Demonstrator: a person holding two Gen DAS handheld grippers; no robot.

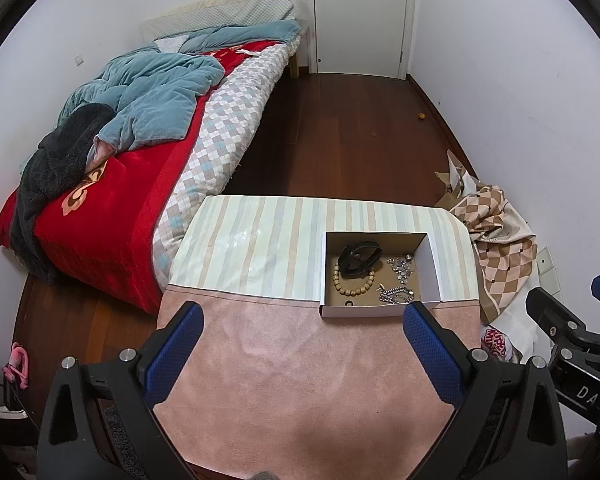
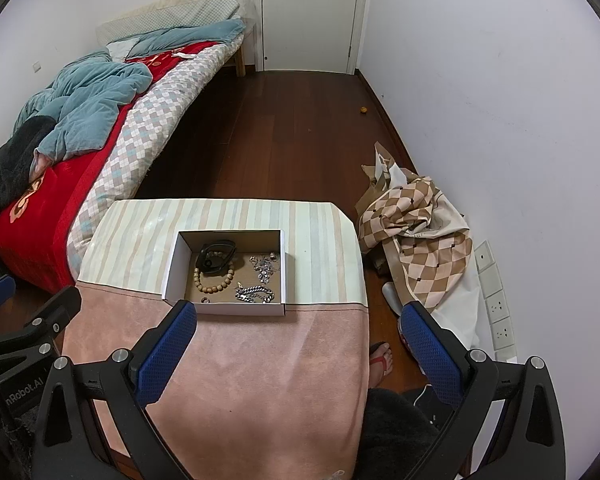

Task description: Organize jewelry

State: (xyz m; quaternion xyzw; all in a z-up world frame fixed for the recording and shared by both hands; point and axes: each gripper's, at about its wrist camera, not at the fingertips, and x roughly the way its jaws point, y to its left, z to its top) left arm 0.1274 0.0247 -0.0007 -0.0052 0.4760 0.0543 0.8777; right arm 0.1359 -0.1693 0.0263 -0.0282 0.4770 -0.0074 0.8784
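Bedroom setting: unmade bed (image 1: 140, 128) at nine o'clock, cloth-covered surface (image 1: 300, 360) centre. Left gripper (image 1: 300, 320) hovers over the pink cloth, jaws wide apart, holding nothing. At one o'clock of it sits the open box (image 1: 360, 312), containing a black band (image 1: 358, 258), bead bracelet (image 1: 354, 284), silver chain (image 1: 398, 295) and small silver pieces (image 1: 402, 266). Right gripper (image 2: 298, 320) likewise gapes empty, box at eleven o'clock. Judgement: everything appears boxed; the task looks at or near its end, the next move being a check or withdrawal.

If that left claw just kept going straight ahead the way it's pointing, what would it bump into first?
Probably the pink cloth on the table: the open left claw aims just short of the white box of jewelry. Depth is uncertain.
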